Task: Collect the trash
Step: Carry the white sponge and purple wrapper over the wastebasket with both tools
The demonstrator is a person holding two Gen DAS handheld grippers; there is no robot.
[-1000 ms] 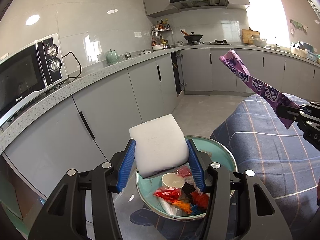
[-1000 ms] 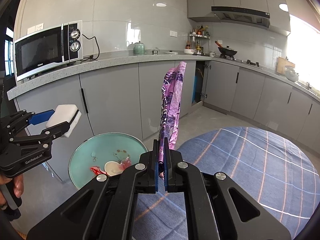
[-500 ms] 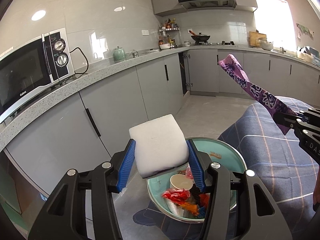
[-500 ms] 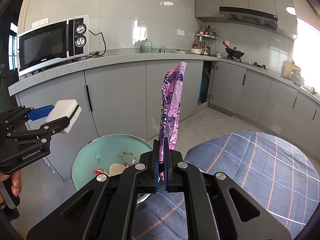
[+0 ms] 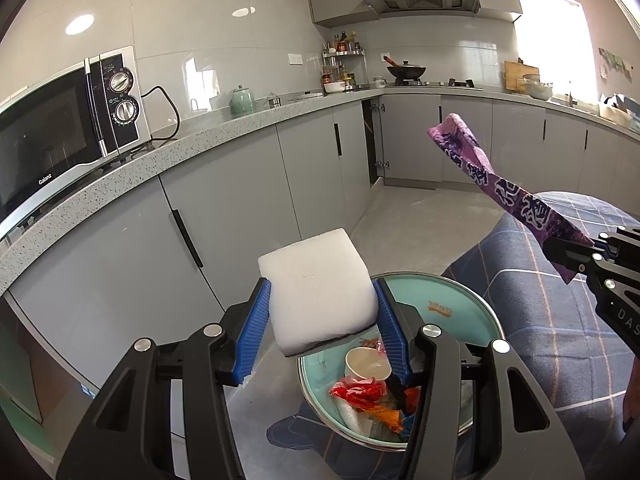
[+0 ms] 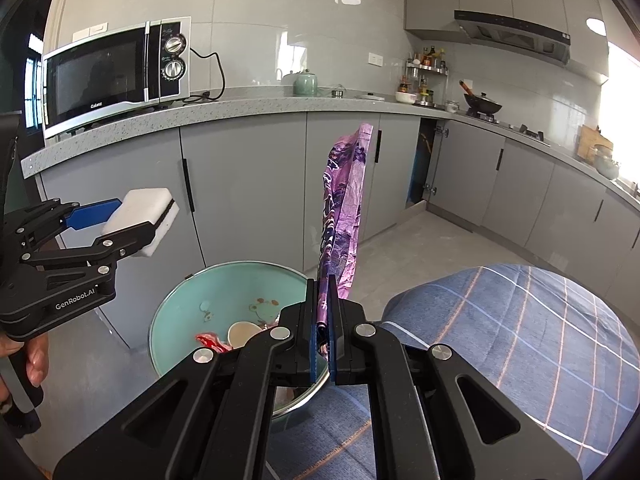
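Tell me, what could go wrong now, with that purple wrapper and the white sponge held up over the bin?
The right hand-held gripper pinches the purple wrapper only at its bottom end; most of it stands free above, so it may flop or slip and land on the blue blanket instead of in the bin.

The left hand-held gripper holds the sponge above the bin's rim. If the grip loosens, the sponge could drop among the trash.

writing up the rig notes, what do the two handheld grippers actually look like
Both are matte black linkage frames with silver rivets at the joints and ridged blue pads on the fingers. The left gripper carries white "GenRobot.AI" lettering on its side, seen from the right wrist view. The right gripper shows part of a white marking, "DAS", on its body. No cables are visible; bare fingers wrap the left handle.
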